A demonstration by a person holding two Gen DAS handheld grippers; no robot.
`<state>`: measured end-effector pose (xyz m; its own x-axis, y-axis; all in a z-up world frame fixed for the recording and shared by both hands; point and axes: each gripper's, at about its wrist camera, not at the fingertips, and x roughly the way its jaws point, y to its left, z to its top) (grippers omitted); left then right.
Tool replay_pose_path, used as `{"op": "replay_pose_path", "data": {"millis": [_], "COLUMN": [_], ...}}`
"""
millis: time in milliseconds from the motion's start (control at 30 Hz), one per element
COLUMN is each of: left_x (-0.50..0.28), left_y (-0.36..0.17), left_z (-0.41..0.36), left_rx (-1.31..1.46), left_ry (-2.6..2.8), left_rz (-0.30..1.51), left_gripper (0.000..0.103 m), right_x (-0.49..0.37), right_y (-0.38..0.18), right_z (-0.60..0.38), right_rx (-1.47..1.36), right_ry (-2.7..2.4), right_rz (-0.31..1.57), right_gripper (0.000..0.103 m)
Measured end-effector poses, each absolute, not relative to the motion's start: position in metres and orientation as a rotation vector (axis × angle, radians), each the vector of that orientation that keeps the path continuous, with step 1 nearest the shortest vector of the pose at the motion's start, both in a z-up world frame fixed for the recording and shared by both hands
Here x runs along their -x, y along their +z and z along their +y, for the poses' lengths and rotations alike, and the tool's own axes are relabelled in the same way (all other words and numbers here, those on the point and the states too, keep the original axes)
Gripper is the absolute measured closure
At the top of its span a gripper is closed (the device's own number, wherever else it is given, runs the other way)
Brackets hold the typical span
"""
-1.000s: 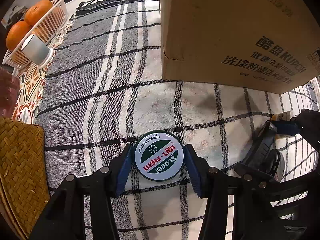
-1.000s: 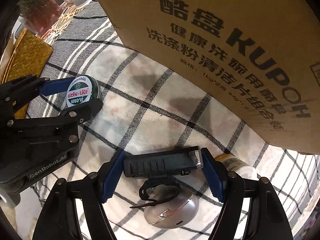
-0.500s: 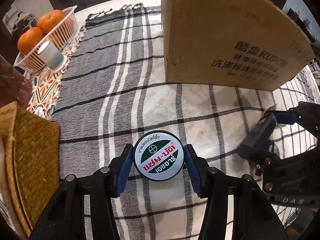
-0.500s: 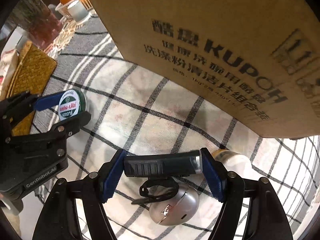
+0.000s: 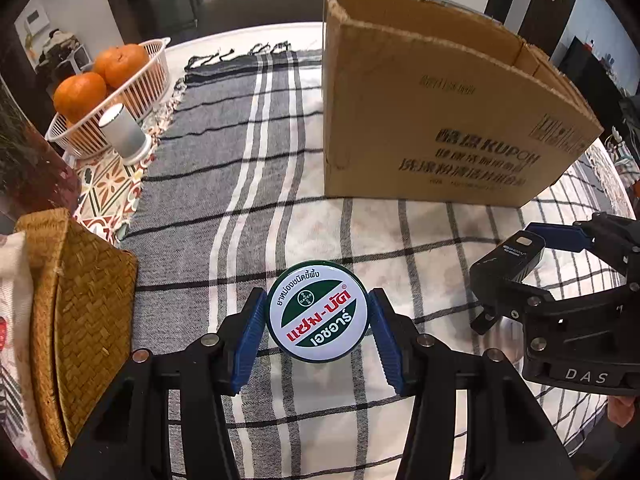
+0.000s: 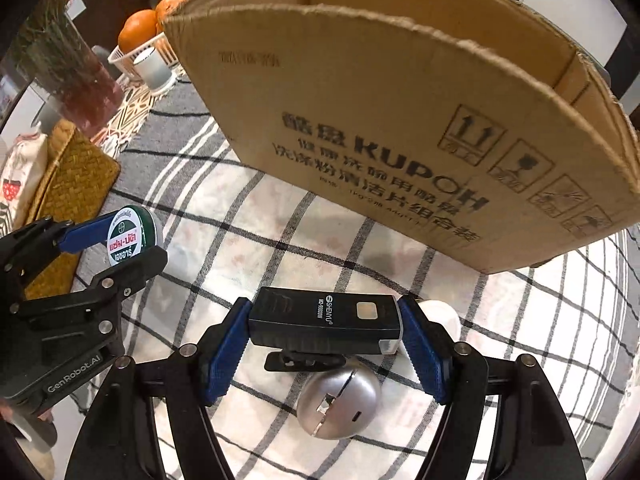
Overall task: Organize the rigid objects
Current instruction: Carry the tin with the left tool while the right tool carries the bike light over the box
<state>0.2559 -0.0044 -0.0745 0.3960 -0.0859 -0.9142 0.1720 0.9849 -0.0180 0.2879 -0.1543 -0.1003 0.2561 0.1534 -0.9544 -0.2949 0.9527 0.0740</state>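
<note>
Cardboard forms the open-topped box (image 5: 440, 120) at the back of the checked cloth (image 5: 248, 184) on the desk, and it is judged to be where both held things are meant to go. A round green-and-white tin (image 5: 317, 312) is pinched between the blue pads of the left hand-held gripper (image 5: 317, 322) and is carried clear of the cloth, in front of the box's near wall. A black rectangular light (image 6: 325, 320) is clamped end to end in the right hand-held gripper (image 6: 325, 344), likewise above the cloth and short of the box.

For the step to be done well, each thing should be raised above the ragged rim before being moved forward, so that the near wall is not struck. Both grips should be kept firm until each thing is well inside, and release is best made low. A silver bell (image 6: 339, 404) and a pale bottle (image 6: 438, 316) lie on the cloth beneath the right hand-held gripper.

Thai lettering and a Bayer cross can be read on the tin's lid. "SHENYU" is printed on the light, "KUPOH" with Chinese characters on the box, and "GenRobot.AI" and "DAS" on the gripper bodies.
</note>
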Motion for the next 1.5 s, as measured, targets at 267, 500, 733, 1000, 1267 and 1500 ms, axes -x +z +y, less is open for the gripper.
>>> {"op": "replay_pose_path", "data": {"millis": [267, 500, 733, 1000, 1267, 1500], "left_x": [-0.259, -0.255, -0.251, -0.252, -0.258, -0.264], "left_y": [-0.05, -0.025, 0.003, 0.038, 0.065, 0.08], "left_z": [-0.006, -0.012, -0.018, -0.027, -0.038, -0.048], "left_rx": [-0.072, -0.069, -0.068, -0.068, -0.076, -0.091], "left_ry": [-0.183, -0.214, -0.242, -0.274, -0.3, -0.318], "left_rz": [1.1, 1.045, 0.977, 0.906, 0.853, 0.824], "left_gripper": [0.052, 0.052, 0.052, 0.052, 0.052, 0.052], "right_x": [-0.284, -0.28, -0.276, -0.273, -0.274, -0.278], "right_y": [-0.079, -0.054, -0.025, 0.013, 0.04, 0.058], "right_z": [-0.154, -0.159, -0.166, -0.18, -0.195, -0.207], "right_rx": [0.104, 0.08, 0.059, 0.015, -0.024, -0.038], "right_ry": [0.279, 0.256, 0.237, 0.214, 0.199, 0.173], "right_rz": [1.212, 1.159, 1.094, 0.998, 0.936, 0.889], "right_gripper": [0.029, 0.029, 0.029, 0.029, 0.029, 0.029]}}
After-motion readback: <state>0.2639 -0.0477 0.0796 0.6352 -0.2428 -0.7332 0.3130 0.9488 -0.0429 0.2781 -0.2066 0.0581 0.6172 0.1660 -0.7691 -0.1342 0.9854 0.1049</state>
